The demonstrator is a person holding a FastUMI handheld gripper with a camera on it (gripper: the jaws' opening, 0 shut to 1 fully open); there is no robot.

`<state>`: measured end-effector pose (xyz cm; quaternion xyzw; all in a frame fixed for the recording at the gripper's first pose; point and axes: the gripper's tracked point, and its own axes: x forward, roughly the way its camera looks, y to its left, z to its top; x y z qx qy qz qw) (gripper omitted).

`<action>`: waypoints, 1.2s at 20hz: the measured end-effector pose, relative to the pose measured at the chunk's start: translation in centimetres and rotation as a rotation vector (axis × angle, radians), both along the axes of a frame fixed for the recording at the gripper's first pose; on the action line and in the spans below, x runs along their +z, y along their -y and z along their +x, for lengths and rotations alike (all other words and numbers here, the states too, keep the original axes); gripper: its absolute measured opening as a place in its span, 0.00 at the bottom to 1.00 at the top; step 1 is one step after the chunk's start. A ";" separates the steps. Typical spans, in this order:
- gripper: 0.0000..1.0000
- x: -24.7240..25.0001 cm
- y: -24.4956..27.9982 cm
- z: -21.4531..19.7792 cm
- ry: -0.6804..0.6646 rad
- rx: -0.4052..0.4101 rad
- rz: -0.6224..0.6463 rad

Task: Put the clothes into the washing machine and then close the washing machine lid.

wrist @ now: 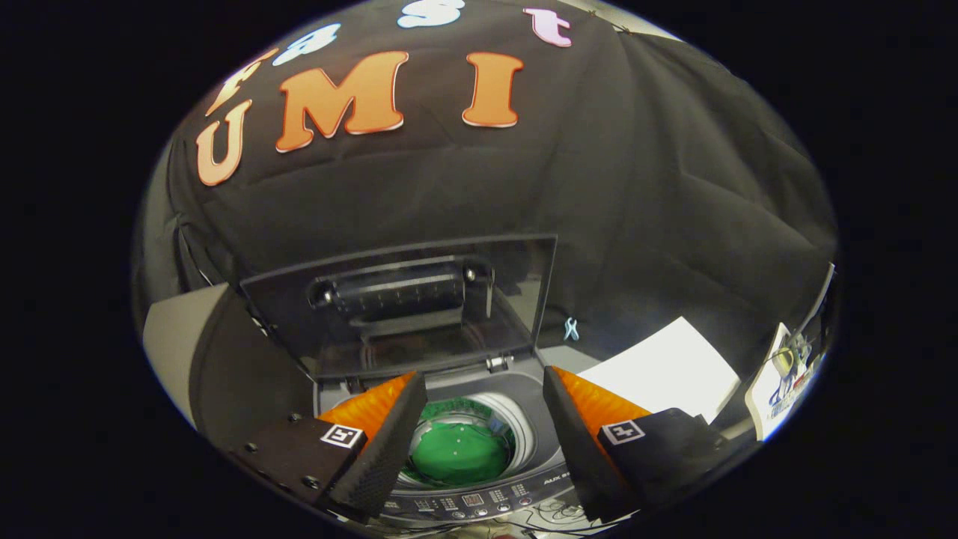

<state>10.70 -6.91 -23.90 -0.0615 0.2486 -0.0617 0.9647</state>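
Note:
A small grey top-loading washing machine [524, 389] stands just ahead of and below my fingers. Its dark see-through lid [404, 299] is raised upright at the back, hinged behind the tub. Down in the round drum lies a green garment [458, 453], seen between my two fingers. My gripper [479, 430] is open above the drum mouth, with nothing held between the fingers. The control panel [479, 503] runs along the machine's near edge.
A white flat sheet or box [666, 370] lies to the right of the machine, with a small printed card [782, 382] farther right. A tiny pale blue clip [571, 328] sits behind the machine. Black cloth hangs close behind the lid. Cables lie below the panel.

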 end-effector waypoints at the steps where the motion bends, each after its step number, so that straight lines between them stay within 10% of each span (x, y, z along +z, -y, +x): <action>1: 1.00 1.4 -0.3 0.3 0.020 0.009 -0.002; 12: 0.99 11.2 -7.6 7.6 0.159 0.149 -0.045; 24: 1.00 4.9 -13.0 15.0 0.023 0.280 -0.033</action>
